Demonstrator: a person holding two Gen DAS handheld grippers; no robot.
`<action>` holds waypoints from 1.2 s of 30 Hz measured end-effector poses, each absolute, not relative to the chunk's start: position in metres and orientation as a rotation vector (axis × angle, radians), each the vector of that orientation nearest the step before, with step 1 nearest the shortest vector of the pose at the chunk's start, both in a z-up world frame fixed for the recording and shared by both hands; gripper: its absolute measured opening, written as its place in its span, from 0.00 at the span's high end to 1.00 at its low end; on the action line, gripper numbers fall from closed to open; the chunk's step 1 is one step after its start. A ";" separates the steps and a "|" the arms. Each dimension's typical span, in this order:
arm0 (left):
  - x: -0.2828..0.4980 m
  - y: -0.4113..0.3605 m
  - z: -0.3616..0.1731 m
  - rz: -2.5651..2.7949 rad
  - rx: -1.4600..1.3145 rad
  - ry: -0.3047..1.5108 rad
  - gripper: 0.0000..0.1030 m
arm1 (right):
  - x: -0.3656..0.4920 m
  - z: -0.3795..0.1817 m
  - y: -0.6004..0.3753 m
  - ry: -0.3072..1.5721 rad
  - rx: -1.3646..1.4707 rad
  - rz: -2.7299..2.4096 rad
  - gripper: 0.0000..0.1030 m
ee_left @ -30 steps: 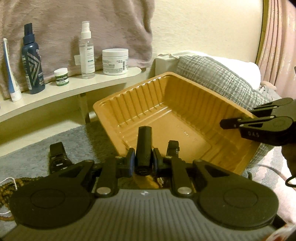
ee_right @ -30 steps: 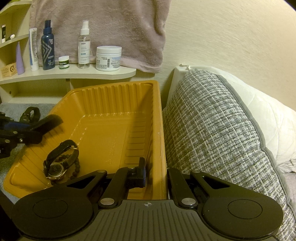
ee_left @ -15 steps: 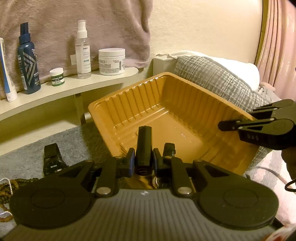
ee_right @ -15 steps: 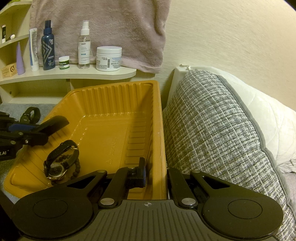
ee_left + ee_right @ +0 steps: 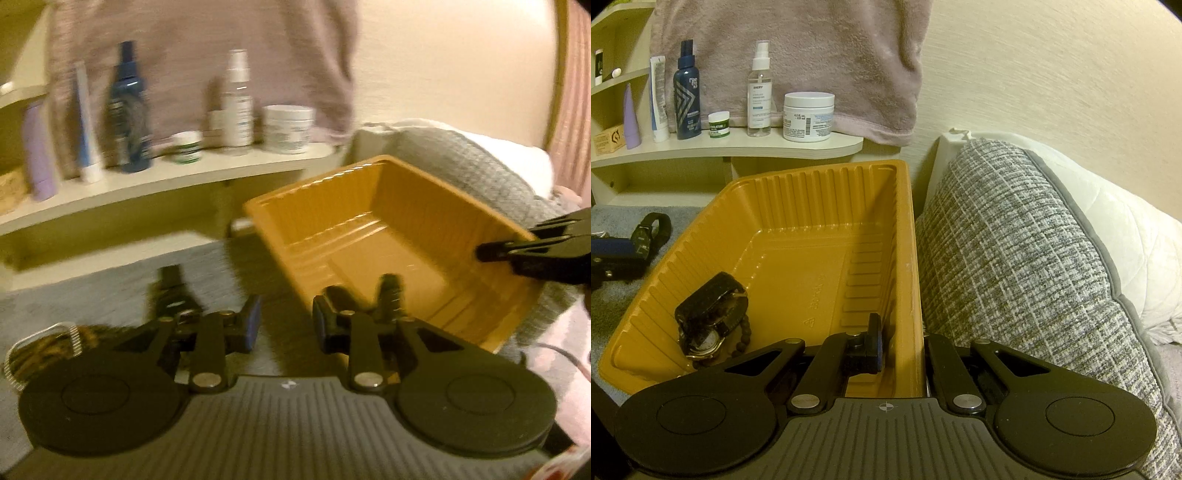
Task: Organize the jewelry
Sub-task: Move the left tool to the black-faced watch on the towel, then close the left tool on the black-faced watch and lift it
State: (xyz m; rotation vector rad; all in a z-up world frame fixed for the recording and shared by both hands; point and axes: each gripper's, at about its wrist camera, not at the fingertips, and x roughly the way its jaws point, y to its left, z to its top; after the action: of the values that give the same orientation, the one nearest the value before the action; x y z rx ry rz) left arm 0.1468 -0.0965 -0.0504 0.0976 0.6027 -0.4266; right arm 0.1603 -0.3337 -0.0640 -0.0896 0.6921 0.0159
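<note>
Left wrist view: we see the left gripper [image 5: 282,326] over grey carpet [image 5: 92,291], jaws opening with nothing between them, beside the orange tray [image 5: 388,206].

Right wrist view: we see the right gripper [image 5: 901,349] clamped on the tray's right wall. A black wristwatch [image 5: 709,314] and dark bead bracelet [image 5: 744,334] lie inside; another watch [image 5: 652,230] lies on the carpet.

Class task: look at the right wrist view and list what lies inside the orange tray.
Inside the orange tray, in its near left corner, lies a black-strapped watch with dark beads beside it. The rest of the visible floor is bare. The right gripper, clamped on the tray's right wall, hides the nearest part.
</note>
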 end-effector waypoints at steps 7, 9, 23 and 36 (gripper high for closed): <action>0.160 -0.072 -0.067 -0.259 0.104 0.600 0.64 | 0.160 -0.064 -0.334 0.693 -0.089 0.016 0.95; 0.165 -0.070 -0.070 -0.228 0.125 0.585 0.61 | 0.160 -0.064 -0.334 0.694 -0.089 0.016 0.95; 0.201 -0.076 -0.094 -0.143 0.159 0.572 0.39 | 0.161 -0.065 -0.335 0.697 -0.085 0.016 0.95; 0.209 -0.076 -0.104 -0.136 0.145 0.606 0.60 | 0.161 -0.066 -0.335 0.700 -0.085 0.016 0.94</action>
State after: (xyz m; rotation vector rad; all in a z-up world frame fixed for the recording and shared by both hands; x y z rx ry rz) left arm 0.2091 -0.0764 -0.1045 0.1448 0.6064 -0.1358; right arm 0.1611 -0.3354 -0.0661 -0.0848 0.6996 0.0162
